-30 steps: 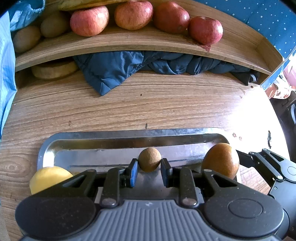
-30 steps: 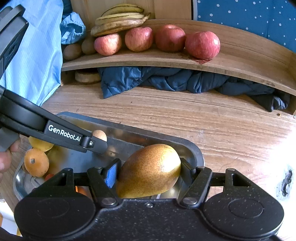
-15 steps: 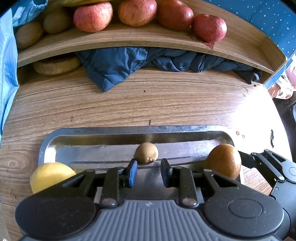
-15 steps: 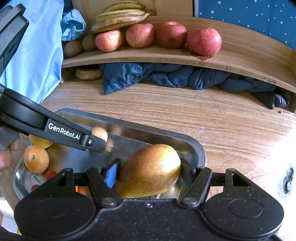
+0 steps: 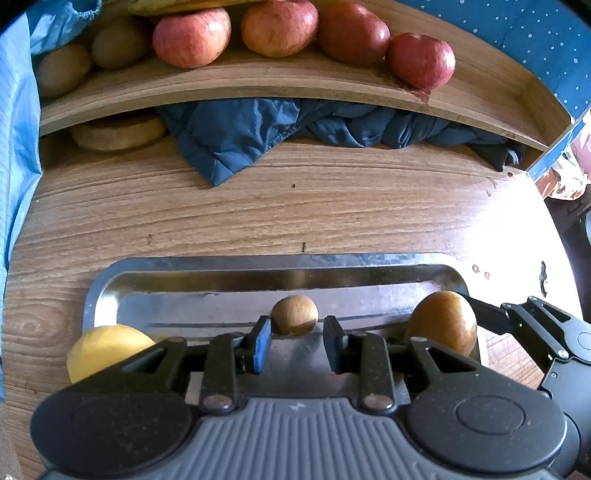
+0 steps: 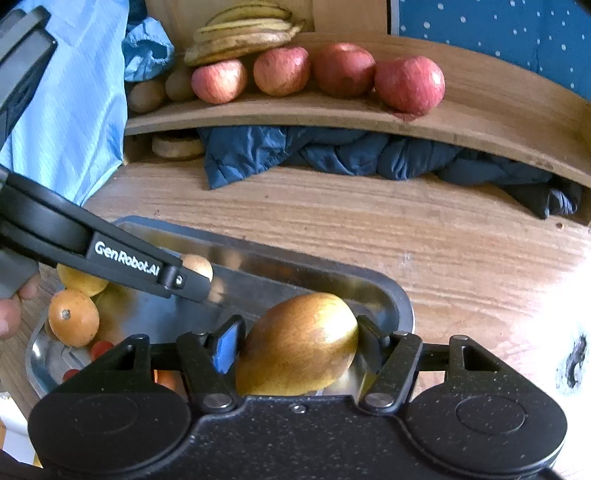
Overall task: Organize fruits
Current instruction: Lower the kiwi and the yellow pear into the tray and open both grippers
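Note:
A steel tray lies on the wooden table. In it rests a small round brown fruit, just past the tips of my left gripper, whose jaws are opening with nothing between the blue pads. The right wrist view shows that same small fruit beside the left gripper's finger. My right gripper is shut on a golden-brown pear over the tray's right end; the pear also shows in the left wrist view.
A yellow fruit, an orange and small red fruits fill the tray's left end. The wooden shelf behind carries apples, kiwis and bananas. A blue jacket lies under it.
The left gripper let go of the small brown fruit, which now rests on the tray just beyond the tips, and its jaws have widened. The right gripper and pear have not moved.

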Available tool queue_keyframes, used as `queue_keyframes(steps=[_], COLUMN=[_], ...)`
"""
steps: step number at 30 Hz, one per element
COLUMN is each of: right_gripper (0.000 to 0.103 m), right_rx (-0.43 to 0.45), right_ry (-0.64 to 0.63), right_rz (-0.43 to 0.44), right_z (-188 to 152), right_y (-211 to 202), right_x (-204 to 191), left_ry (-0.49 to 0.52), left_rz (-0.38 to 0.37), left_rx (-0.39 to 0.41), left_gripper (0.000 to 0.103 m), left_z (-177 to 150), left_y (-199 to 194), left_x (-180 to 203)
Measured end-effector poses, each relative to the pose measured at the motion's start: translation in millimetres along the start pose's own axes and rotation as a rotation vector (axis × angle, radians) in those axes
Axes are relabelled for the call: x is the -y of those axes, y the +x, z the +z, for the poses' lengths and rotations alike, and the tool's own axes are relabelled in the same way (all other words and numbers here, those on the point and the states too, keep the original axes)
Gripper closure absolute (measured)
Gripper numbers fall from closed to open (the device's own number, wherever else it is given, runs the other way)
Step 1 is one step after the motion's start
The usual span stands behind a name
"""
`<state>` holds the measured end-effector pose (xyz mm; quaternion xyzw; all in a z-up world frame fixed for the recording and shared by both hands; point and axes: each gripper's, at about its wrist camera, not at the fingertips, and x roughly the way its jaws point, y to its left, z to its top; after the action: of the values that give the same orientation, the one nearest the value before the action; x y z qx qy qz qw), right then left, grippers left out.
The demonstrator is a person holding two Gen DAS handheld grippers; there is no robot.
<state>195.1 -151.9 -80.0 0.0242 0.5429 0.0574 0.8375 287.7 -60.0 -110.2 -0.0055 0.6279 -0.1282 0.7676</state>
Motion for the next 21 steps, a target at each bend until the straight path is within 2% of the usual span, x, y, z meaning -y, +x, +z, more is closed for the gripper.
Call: queue_keyframes(steps=[7, 13, 19, 21], right_gripper=[0.035, 0.035, 0.026, 0.022], right_rx=[0.002, 0.025, 0.049, 0.061], right_ry=[0.000, 0.000, 0.013, 0.020], right_rz=[-0.016, -0.035, -0.066, -0.077], right_z=[1, 2, 1, -1], right_y=[-2, -10, -23, -29], right_x=[-2, -6, -10, -13], left_ry=[-0.006, -0.008, -0.012, -0.010], left_rz=[-0.005, -0.015, -0.021, -0.021], left_rx=[0.025, 0.061, 0.106, 0.121], left_gripper=[0.063, 0.054, 0.037, 0.028], left_z=[0, -2, -7, -9], left_y=[-9, -22, -39, -45], left_x=[-4, -9, -15, -16])
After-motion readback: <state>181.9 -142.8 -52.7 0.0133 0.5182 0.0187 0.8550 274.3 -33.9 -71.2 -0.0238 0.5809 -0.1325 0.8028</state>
